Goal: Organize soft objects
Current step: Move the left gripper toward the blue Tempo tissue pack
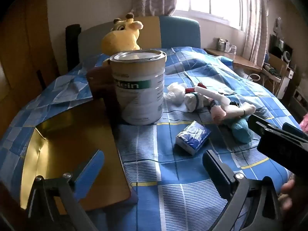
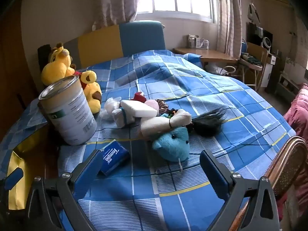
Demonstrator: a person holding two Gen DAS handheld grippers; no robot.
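From the left wrist camera, the left gripper (image 1: 152, 165) hangs over the blue checked bedspread (image 1: 173, 192) with its jaws spread wide and nothing between them. One grey tin (image 1: 139, 87) stands upright on the bed, lid on, so its contents cannot be seen; the letters "tein" show on its green band. To its left lies one open box (image 1: 63, 152) with a shiny gold lining, nothing visible inside. One blue tissue pack (image 1: 192, 137) lies in front of the tin, its writing too blurred to read here. The soft things sit in a heap right of the tin: a crumpled white bag (image 1: 176, 94), white rolled cloths (image 1: 215, 100), a blue plush toy (image 1: 241, 131). One yellow giraffe (image 1: 123, 36) sits by the headboard.

From the right wrist camera, the right gripper (image 2: 150, 170) is likewise released and empty, the tissue pack (image 2: 114, 156), reading "Tempo", just beside its left finger. The blue plush toy (image 2: 173, 145) lies ahead, touching the heap. Two yellow plush animals (image 2: 61, 67) sit behind the tin (image 2: 70, 109).
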